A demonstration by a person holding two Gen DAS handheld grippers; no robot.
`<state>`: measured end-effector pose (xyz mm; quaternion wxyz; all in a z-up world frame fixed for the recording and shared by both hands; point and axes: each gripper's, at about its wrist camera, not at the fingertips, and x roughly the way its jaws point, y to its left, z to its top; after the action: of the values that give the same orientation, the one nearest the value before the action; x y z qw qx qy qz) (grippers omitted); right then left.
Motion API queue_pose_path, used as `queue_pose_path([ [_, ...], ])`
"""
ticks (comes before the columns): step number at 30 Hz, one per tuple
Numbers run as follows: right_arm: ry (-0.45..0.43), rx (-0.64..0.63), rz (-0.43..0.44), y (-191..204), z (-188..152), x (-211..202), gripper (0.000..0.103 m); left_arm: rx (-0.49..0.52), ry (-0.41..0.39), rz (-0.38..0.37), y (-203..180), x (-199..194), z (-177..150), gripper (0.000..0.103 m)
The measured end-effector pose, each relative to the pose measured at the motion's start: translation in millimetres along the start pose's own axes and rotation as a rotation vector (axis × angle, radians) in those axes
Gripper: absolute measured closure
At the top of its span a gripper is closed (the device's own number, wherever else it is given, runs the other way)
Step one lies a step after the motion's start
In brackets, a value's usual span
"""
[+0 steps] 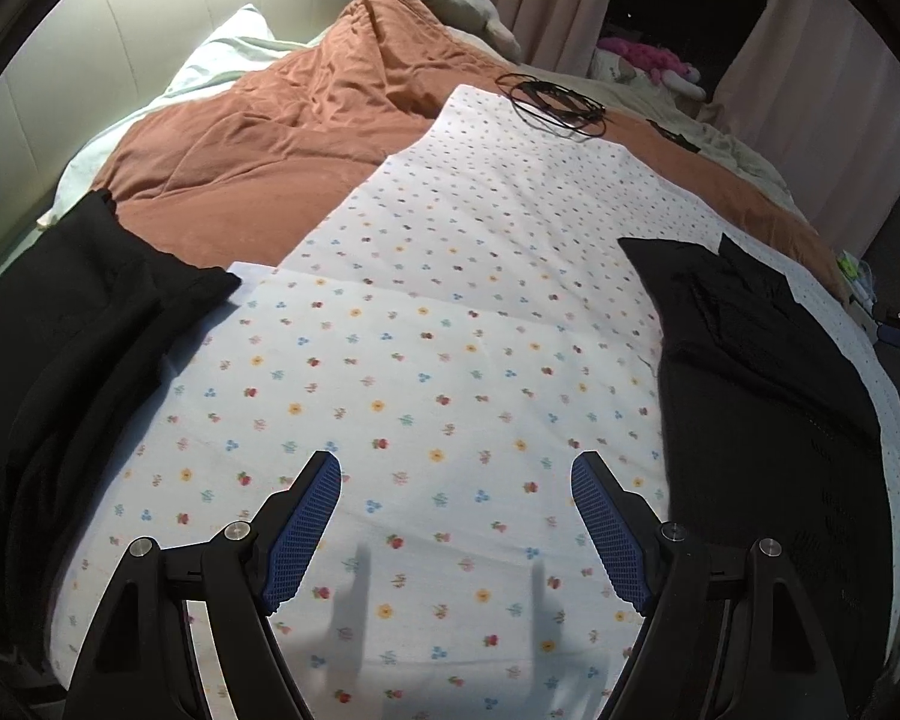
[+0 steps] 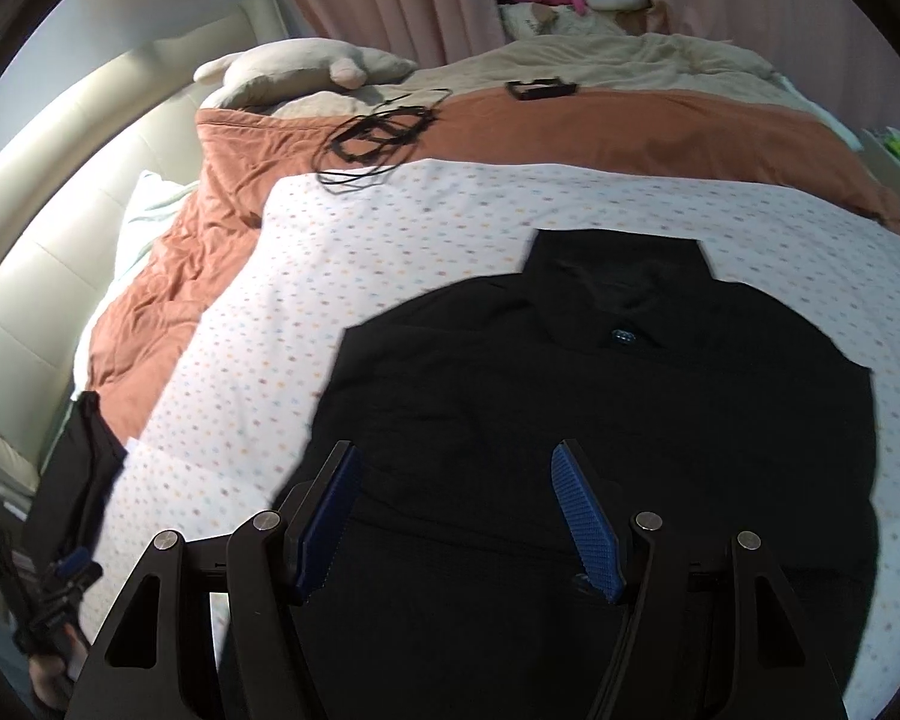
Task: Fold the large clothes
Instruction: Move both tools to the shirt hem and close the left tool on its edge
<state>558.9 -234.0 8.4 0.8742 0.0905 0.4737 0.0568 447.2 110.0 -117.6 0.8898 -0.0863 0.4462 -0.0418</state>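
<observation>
Rust duvet (image 1: 258, 138), black cable coil (image 1: 552, 99)

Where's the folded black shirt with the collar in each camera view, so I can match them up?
Left wrist: black shirt at the right edge, on the floral sheet.
Right wrist: it fills the centre and bottom, collar farthest from the camera.
Shared landmark: the coiled black cable beyond the sheet.
</observation>
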Motion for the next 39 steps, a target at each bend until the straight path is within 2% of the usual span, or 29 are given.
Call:
queue_pose_path([
  [11,-0.017,0.118,-0.073,-109.8,-72.8,-64.9,0.034,0.064,0.019,-0.048,-69.1,-5.6,-11.8,0.023],
  [20,-0.030,0.239,-0.088,-182.0,-146.4,-104.3,0.034,0.104,0.058,-0.094,-106.4,-5.5,-40.7,0.023],
  [23,-0.030,0.268,-0.096,-202.4,-177.7,-113.4,0.034,0.116,0.083,-0.106,-112.0,-2.0,-54.0,0.030],
  [28,-0.023,0.309,-0.095,-229.0,-228.1,-122.5,0.034,0.130,0.147,-0.119,-113.5,8.0,-75.6,0.048],
  [31,-0.012,0.324,-0.080,-236.4,-254.1,-123.0,0.034,0.121,0.173,-0.129,-110.8,12.0,-85.6,0.054],
  [36,0.003,0.343,-0.038,-240.5,-285.6,-122.7,0.044,0.111,0.214,-0.147,-106.4,15.8,-101.8,0.066],
  [39,0.017,0.354,-0.017,-238.6,-303.9,-121.6,0.048,0.099,0.236,-0.166,-102.5,15.9,-113.5,0.067],
])
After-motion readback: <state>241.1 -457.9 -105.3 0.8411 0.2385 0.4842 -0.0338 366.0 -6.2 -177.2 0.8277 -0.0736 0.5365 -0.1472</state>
